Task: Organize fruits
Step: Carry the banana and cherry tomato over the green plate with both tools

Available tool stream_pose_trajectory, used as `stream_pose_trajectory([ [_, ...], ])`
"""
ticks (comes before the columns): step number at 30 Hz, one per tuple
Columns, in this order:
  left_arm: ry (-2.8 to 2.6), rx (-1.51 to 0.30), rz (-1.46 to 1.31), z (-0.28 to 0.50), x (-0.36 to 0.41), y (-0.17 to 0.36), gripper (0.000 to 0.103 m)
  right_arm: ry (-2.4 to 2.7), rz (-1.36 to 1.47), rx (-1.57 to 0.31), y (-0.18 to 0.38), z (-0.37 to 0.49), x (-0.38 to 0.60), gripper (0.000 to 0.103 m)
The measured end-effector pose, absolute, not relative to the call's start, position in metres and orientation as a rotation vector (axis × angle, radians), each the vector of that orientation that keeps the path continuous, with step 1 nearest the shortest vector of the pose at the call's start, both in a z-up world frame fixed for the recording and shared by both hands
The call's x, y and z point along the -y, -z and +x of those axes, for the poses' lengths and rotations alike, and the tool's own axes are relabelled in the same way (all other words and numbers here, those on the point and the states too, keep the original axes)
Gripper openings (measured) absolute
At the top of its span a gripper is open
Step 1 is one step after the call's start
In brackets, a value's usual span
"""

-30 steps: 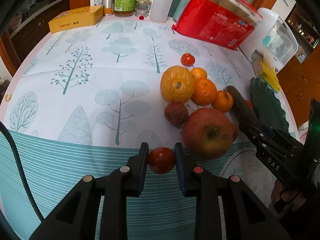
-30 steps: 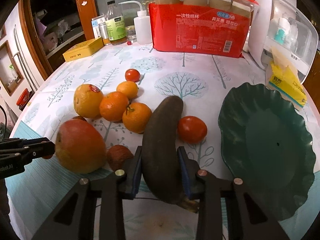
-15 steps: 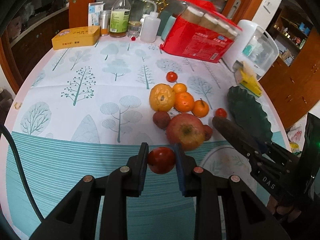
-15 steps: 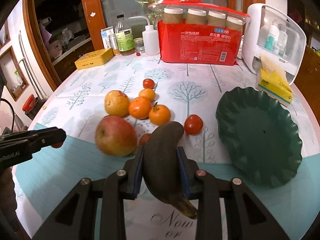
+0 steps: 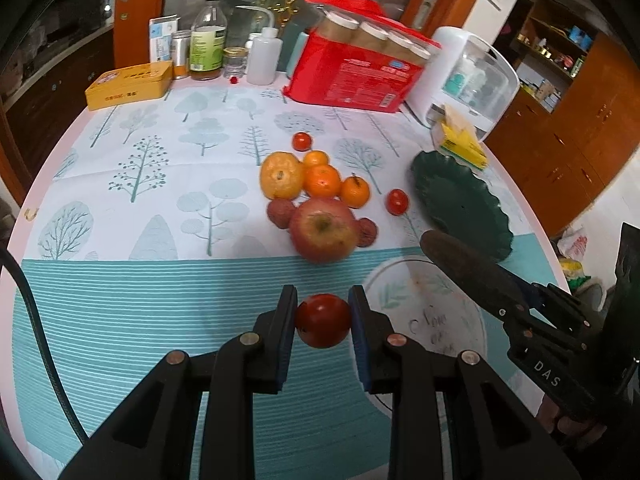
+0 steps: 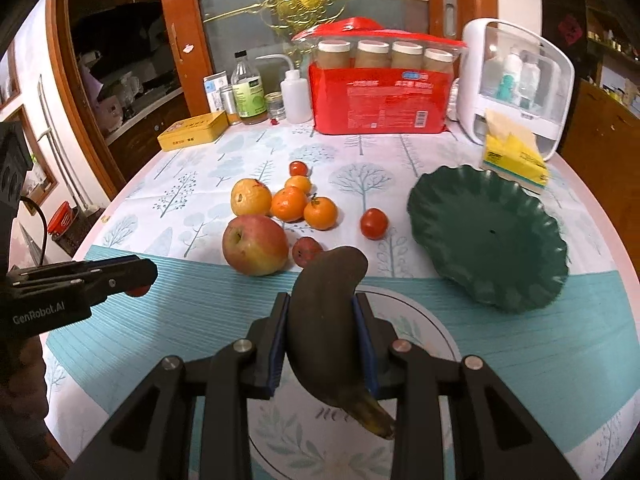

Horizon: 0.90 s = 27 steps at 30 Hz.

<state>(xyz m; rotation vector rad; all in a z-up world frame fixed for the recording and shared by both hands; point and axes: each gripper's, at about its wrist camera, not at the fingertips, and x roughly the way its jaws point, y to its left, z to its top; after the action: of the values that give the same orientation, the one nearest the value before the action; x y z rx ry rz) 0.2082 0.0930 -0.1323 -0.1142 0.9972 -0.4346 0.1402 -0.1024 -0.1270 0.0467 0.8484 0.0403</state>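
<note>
A small red tomato [image 5: 323, 321] sits pinched between the jaws of the left gripper [image 5: 323, 322], lifted clear of the surface [image 5: 140, 300]. The right gripper [image 6: 322, 332] has its jaws clamped on a blackened banana [image 6: 326, 320], gripped mid-length so it hangs balanced, stem end down. Both appear bound for the empty green scalloped plate [image 6: 516, 276] at the right. An apple [image 6: 255, 245], oranges [image 6: 291, 203] and another tomato [image 6: 374, 223] wait clustered between, near the plate.
</note>
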Motion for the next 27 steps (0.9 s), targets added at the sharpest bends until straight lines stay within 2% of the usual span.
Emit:
stream_pose_trajectory([
  [13,0.503,-0.926,-0.097,0.205,-0.047,0.102,0.024,0.057,0.065,-0.804,0.100,0.119,0.159,0.031],
  [27,0.444,-0.909,-0.104,0.223,0.044,0.094,0.024,-0.026,0.036,-0.775,0.088,0.149,0.240,0.031],
])
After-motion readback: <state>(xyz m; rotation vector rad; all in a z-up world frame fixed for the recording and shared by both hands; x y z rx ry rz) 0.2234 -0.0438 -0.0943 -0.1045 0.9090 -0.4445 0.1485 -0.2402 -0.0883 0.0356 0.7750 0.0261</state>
